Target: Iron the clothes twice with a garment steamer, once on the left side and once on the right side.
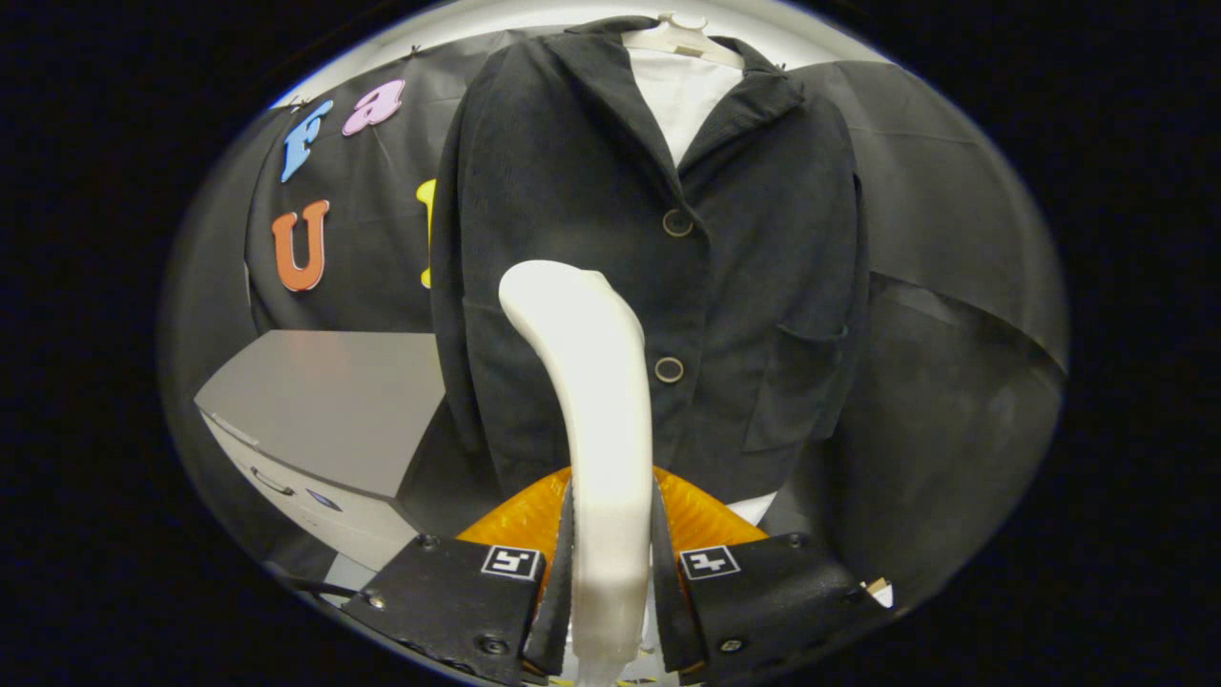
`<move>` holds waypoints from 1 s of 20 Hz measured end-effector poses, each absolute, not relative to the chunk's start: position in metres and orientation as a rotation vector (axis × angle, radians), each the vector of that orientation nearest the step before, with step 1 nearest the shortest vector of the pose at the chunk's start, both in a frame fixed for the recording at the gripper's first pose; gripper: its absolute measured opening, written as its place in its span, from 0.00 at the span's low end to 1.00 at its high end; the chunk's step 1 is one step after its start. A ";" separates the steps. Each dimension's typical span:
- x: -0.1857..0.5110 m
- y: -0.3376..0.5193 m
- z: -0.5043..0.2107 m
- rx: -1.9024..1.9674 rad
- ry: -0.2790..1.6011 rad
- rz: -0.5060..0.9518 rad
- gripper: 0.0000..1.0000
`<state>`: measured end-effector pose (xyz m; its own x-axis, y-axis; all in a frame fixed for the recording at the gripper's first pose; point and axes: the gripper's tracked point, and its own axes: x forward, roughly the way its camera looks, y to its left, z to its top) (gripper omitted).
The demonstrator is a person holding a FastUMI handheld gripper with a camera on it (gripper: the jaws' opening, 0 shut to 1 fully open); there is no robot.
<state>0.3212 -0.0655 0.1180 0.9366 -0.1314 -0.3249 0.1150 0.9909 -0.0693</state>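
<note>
**Garment steamer in the claw, head up against the jacket front**

The garment steamer (599, 420) is sitting upright between your claw (610, 572) fingers, and both fingers are pressing on its handle, so you are gripping it firmly. Its curved white head is rising ahead of the fingers and is lying over the dark jacket (658, 248), just beside the line of buttons (677, 222), on the panel toward the grey cabinet (324, 410). Whether the head is actually touching the cloth cannot be told from here.

The jacket is hanging on a white hanger (682, 33) over a white shirt (682, 95), with the cabinet standing off to one side and lower down.

By the look of it, you are working on one of the two passes, with the head placed at mid-height on that panel. No steam is showing, so it is not clear how far along the stroke is.

The next move is probably calling for a steady run along this panel, keeping the head flat to the cloth and clear of the buttons. After that you will be needing to shift across the button line to the pocket (796, 382) side for the other pass.
</note>
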 end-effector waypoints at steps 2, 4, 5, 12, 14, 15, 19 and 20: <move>0.321 -0.066 0.114 -0.051 0.349 -0.131 0.40; 0.322 -0.066 0.106 -0.050 0.364 -0.134 0.40; 0.322 -0.066 0.103 -0.051 0.370 -0.134 0.40; 0.323 -0.060 0.077 -0.047 0.413 -0.139 0.40; 0.324 -0.058 0.068 -0.044 0.427 -0.140 0.40; 0.325 -0.059 0.064 -0.042 0.432 -0.140 0.40; 0.324 -0.059 0.043 -0.046 0.463 -0.140 0.40; 0.323 -0.059 0.038 -0.047 0.470 -0.140 0.40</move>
<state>0.3234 -0.0590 0.0376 0.8821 -0.1455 -0.4480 0.1240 0.9893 -0.0773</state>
